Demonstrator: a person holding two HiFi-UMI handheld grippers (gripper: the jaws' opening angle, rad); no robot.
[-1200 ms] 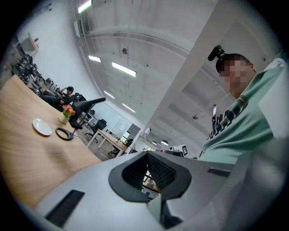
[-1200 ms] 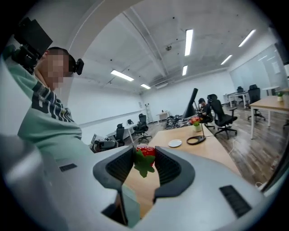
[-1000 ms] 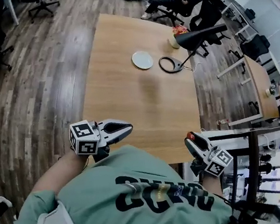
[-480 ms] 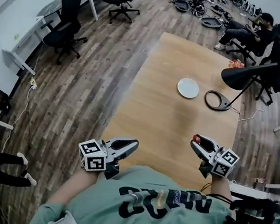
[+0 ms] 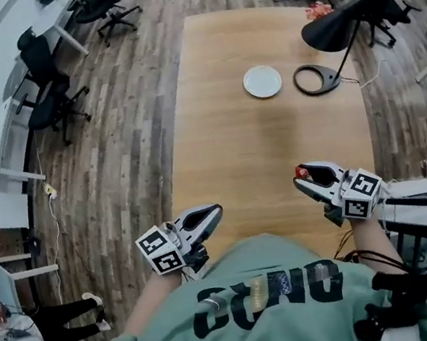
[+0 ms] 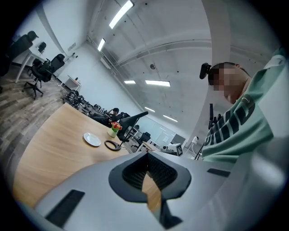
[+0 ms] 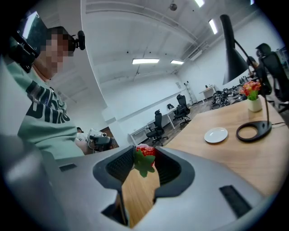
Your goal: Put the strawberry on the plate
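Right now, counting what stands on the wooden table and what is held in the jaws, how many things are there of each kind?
Plate: 1
Desk lamp: 1
Vase of flowers: 1
Strawberry: 1, held in the jaws of the right gripper
Total: 4

Red strawberry (image 7: 145, 151) clamped in right tongs (image 7: 144, 159); white plate (image 5: 263, 81) well apart.
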